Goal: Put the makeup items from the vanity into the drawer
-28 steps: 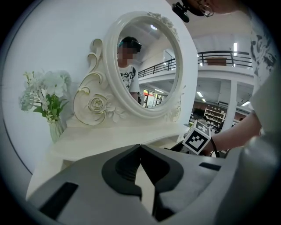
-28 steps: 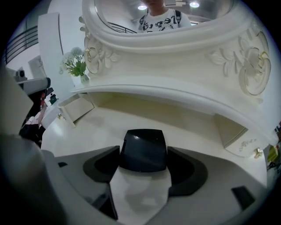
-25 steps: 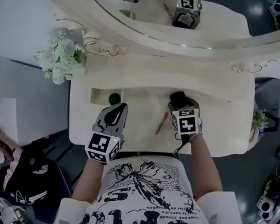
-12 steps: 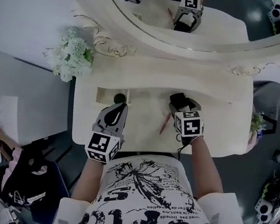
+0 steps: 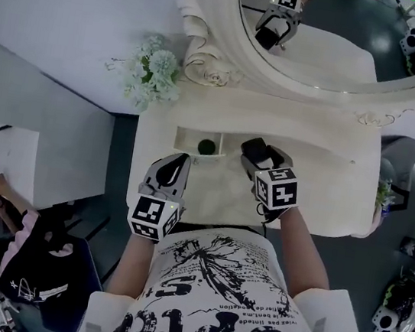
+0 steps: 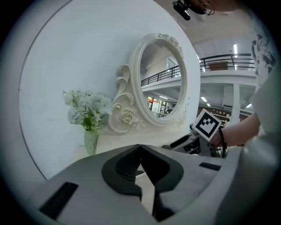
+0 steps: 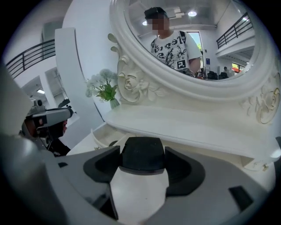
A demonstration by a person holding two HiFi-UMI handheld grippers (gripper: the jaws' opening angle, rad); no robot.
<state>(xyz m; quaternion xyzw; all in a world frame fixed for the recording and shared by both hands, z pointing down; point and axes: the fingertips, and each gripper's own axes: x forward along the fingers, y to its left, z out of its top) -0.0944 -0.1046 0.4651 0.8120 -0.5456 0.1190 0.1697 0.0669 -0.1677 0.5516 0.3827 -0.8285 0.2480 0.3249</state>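
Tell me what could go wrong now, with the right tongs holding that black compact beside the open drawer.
1. The right tongs pinch the black compact only near their tips, so it might slip or twist out onto the vanity top.
2. The open drawer already holds a dark round item; the compact could land on it or catch the drawer's rim.

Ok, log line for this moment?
left gripper: shut, empty | right gripper: shut on compact | drawer: open, dark round item inside
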